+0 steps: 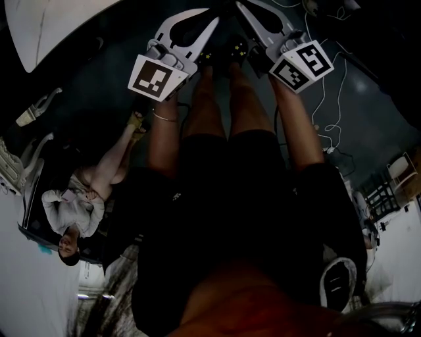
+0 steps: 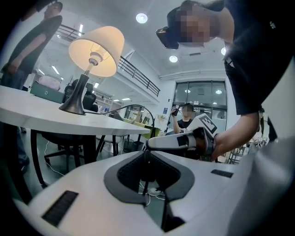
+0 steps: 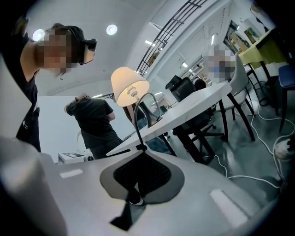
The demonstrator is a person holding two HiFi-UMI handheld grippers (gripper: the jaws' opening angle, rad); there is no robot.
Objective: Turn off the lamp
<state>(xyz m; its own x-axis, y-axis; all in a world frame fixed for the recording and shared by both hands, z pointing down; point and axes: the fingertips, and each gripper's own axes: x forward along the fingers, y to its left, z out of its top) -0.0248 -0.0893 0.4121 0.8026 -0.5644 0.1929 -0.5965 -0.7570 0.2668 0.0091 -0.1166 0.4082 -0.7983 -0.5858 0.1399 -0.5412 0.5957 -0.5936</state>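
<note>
The lamp stands lit on a white table, with a cream shade and a dark flared base. It also glows in the right gripper view, lamp. A thin black cord arcs from the table down to both jaw tips. My left gripper is shut, with the cord running through its pads. My right gripper is shut where the cord ends. Its white finger nearly touches the left jaw tips. From above, left gripper and right gripper converge over my feet.
A crouching person is at the left and loose cables lie on the floor at the right. Another person in black stands behind the table. Dark chairs sit under the table, and a seated person is farther back.
</note>
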